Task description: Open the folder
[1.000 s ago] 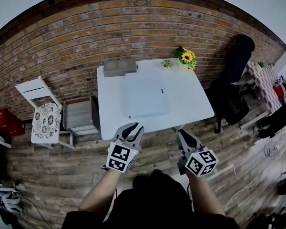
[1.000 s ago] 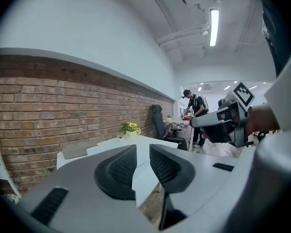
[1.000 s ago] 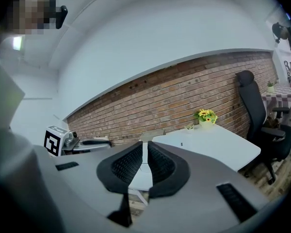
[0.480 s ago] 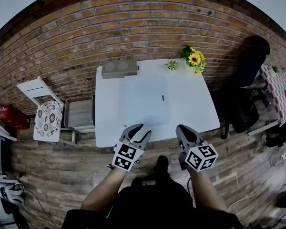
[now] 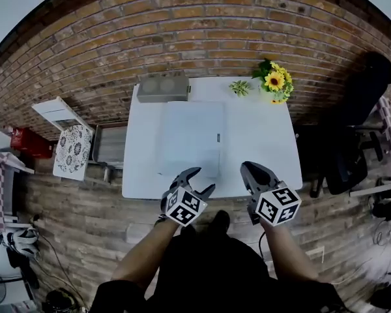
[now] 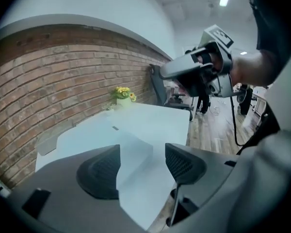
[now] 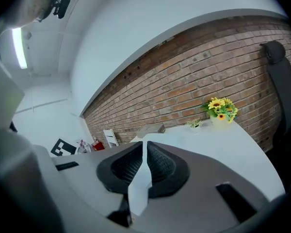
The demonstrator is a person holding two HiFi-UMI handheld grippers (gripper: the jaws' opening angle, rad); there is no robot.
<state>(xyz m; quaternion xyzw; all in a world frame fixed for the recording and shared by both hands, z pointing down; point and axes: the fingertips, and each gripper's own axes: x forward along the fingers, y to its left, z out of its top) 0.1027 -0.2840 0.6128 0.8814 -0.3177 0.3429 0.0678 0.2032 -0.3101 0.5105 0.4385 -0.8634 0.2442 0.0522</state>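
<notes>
A white folder (image 5: 190, 139) lies shut and flat on the white table (image 5: 260, 142), left of the middle, with a small label near its right edge. My left gripper (image 5: 202, 179) hovers over the table's front edge just short of the folder's near right corner. Its jaws are opening and nothing is between them. In the left gripper view the folder (image 6: 97, 135) lies just beyond the left gripper (image 6: 142, 164). My right gripper (image 5: 249, 170) is shut and empty at the front edge, to the folder's right. In the right gripper view its pads (image 7: 157, 161) almost meet.
A grey box (image 5: 163, 87), a small plant (image 5: 240, 88) and a sunflower pot (image 5: 274, 82) stand along the table's back by the brick wall. A black office chair (image 5: 358, 116) is to the right. A white chair (image 5: 72, 150) and a grey cabinet (image 5: 111, 145) are to the left.
Both grippers have moved forward from over the floor to the table's front edge. The left gripper's jaws have spread apart. The right gripper's jaws stayed together.
</notes>
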